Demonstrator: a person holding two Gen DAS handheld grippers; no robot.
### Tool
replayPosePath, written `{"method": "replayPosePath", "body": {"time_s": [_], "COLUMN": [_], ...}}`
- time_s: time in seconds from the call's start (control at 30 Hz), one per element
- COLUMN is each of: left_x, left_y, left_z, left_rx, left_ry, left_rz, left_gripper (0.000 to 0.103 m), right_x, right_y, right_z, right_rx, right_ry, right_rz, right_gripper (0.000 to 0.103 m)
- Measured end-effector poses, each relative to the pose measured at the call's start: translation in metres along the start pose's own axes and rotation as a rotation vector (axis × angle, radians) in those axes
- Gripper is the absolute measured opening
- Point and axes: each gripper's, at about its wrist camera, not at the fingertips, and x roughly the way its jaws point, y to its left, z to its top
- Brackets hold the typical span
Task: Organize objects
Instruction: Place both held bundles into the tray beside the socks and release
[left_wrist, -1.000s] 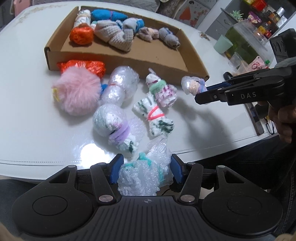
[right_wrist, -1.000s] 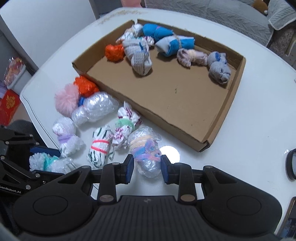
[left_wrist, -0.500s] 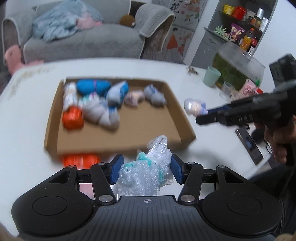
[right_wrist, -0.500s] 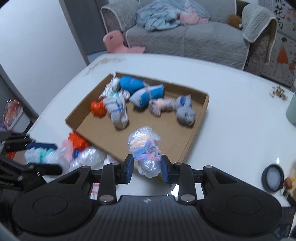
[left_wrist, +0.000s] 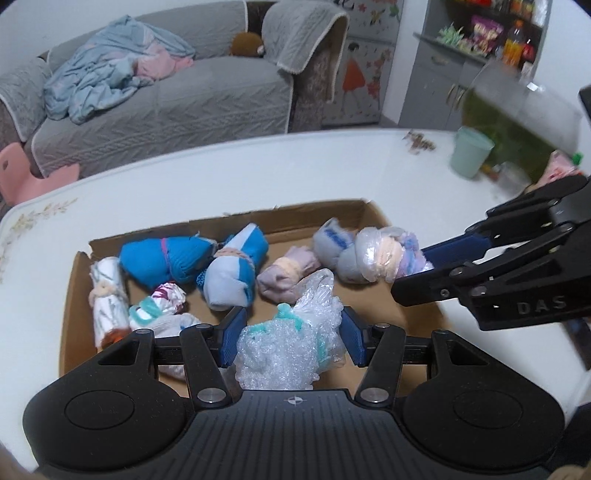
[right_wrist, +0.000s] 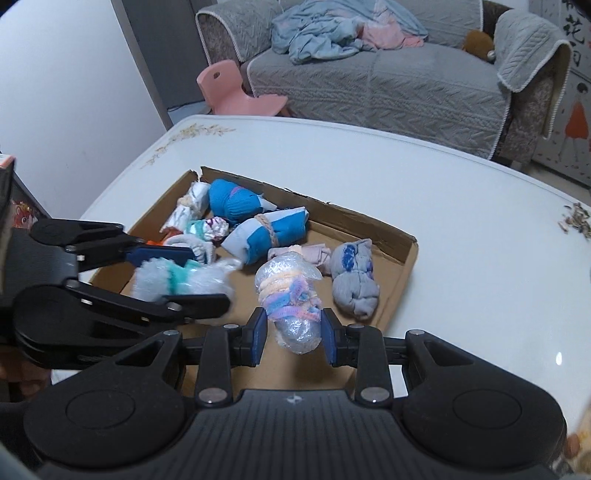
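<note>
Left wrist view: left gripper (left_wrist: 290, 334) clamps teal-tied bubble-wrap bundle (left_wrist: 286, 345) over cardboard tray (left_wrist: 70, 295) | right gripper (right_wrist: 293, 330) clamps pastel-banded bundle (right_wrist: 290, 295) (both held above the tray floor) | rolled socks (left_wrist: 168, 260) lie inside.

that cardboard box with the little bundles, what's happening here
A person is sorting small wrapped bundles into the shallow cardboard box on the white table. The left tongs grip a bubble-wrap bundle tied with teal string; the right tongs grip a bubble-wrap bundle bound in pastel bands. Both hang over the box, not yet released.
</note>
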Motion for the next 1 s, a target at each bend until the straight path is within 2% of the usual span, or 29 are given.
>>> {"method": "replayPosePath", "body": {"time_s": [0.4, 0.67, 1.0], "left_x": [0.051, 0.062, 0.068], "left_y": [0.005, 0.012, 0.015], "left_z": [-0.003, -0.001, 0.0], "left_rx": [0.052, 0.021, 0.002], "left_ry": [0.063, 0.082, 0.113], "left_rz": [0.043, 0.027, 0.021], "left_gripper": [0.061, 0.062, 0.068], "right_x": [0.053, 0.072, 0.075], "right_y": [-0.008, -0.013, -0.018], "right_z": [0.008, 0.016, 0.016], "right_rx": [-0.031, -0.038, -0.034], "right_ry": [0.101, 0.12, 0.136], "right_rz": [0.007, 0.004, 0.014], "right_gripper": [0.028, 0.028, 0.031]}}
